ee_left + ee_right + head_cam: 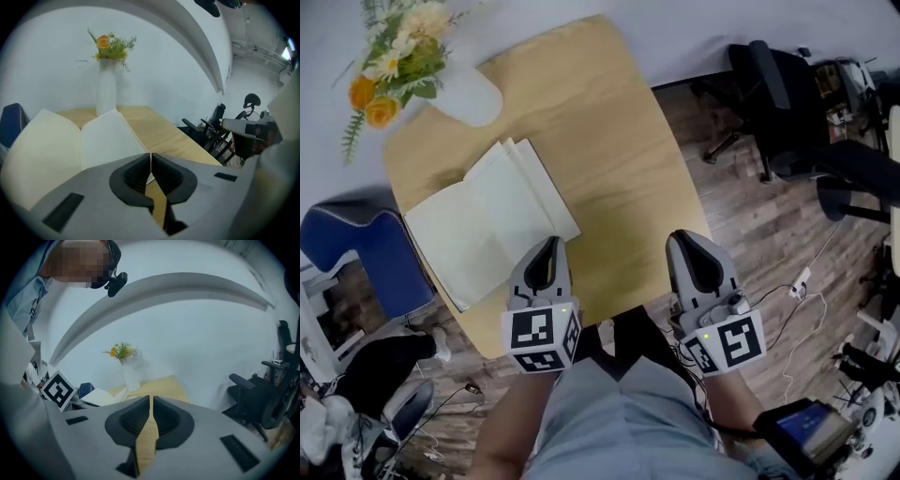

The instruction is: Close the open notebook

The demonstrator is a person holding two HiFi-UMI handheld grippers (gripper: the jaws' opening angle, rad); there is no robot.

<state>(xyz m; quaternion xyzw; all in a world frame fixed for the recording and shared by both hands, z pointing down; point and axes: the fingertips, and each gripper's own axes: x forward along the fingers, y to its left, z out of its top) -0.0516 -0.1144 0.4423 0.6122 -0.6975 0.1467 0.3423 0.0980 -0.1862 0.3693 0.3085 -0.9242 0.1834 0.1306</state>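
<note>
Covering notebook (487, 220) near edge: left hand-held gripper (550, 241), jaws together, empty; right hand-held gripper (681, 235) likewise.

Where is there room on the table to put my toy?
Bare wood between the open notebook and the table's right edge is free. The left is crowded: vase, notebook. The left tongs and right tongs hover at the near edge.

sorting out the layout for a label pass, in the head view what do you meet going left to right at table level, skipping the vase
blue chair -> open notebook -> left gripper -> right gripper -> black office chair
</note>
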